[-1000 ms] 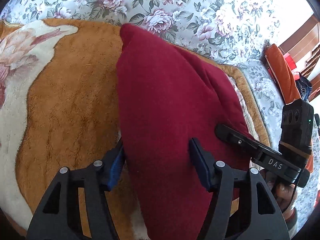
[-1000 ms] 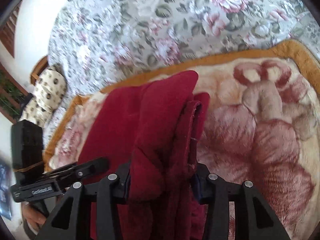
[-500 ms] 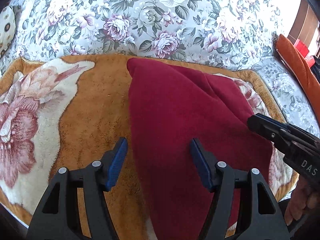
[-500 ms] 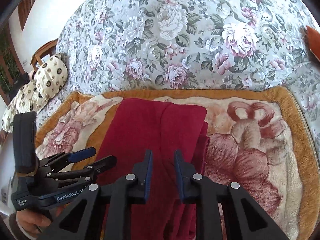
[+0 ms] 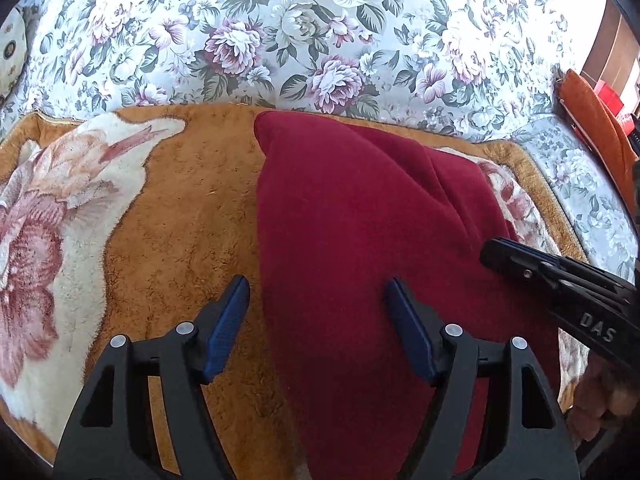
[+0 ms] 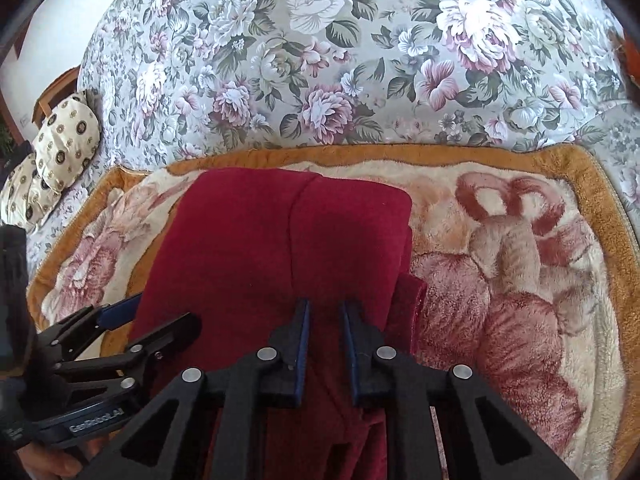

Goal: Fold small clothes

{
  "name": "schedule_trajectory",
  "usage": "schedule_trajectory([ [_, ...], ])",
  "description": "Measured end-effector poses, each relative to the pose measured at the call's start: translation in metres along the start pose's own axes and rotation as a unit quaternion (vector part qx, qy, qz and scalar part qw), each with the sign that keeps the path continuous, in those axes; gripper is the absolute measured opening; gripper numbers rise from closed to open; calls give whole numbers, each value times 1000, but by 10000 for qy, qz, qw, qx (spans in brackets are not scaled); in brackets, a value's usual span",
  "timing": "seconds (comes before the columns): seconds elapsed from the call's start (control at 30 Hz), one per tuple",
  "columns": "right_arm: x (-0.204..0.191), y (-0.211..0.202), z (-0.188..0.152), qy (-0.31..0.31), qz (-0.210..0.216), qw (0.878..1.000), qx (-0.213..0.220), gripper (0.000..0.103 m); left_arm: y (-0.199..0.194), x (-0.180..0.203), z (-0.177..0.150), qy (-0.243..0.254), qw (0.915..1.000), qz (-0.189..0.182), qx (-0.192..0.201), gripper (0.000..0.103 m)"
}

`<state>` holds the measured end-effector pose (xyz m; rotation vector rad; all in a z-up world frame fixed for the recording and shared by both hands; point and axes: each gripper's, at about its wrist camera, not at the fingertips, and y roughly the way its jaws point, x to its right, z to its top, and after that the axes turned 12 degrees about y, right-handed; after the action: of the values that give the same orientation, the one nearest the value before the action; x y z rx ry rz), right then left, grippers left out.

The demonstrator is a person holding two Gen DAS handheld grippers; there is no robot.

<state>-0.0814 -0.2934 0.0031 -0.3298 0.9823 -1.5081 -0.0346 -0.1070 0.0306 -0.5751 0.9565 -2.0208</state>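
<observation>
A dark red fleece garment (image 5: 360, 232) lies folded lengthwise on a plush orange and cream blanket (image 5: 168, 216). It also shows in the right wrist view (image 6: 280, 248), with a fold line down its middle. My left gripper (image 5: 318, 300) is open and empty, above the garment's left edge near me. My right gripper (image 6: 324, 320) hovers above the garment's near right part with its jaws a narrow gap apart, holding nothing. The right gripper shows in the left wrist view (image 5: 520, 260), and the left gripper in the right wrist view (image 6: 132, 320).
The blanket (image 6: 500, 264) lies on a floral bedspread (image 6: 320, 60). Patterned pillows (image 6: 60, 148) sit at the far left. An orange cloth (image 5: 596, 136) and a red box (image 5: 608, 92) lie at the bed's right edge.
Both grippers let go of the red garment and lifted back from it. The garment now lies flat on the blanket. My right jaws narrowed from a wide grip to a small gap.
</observation>
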Motion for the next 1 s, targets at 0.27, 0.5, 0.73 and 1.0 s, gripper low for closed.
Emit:
schedule_trajectory([
  [0.27,-9,-42,-43,-318,-193,9990,242,16,-4,4,-4,-7,9999,131,48,72],
  [0.5,-1,-28,-51,-352,-446,9977,370,16,-8,5,-11,-19,9997,188,140,73],
  [0.73,10,-59,-37,273,-8,9977,620,18,-21,5,-16,-41,9996,225,168,73],
  [1.0,-13,-41,-75,-443,-510,9974,242,18,-32,16,-24,209,9987,382,279,73],
])
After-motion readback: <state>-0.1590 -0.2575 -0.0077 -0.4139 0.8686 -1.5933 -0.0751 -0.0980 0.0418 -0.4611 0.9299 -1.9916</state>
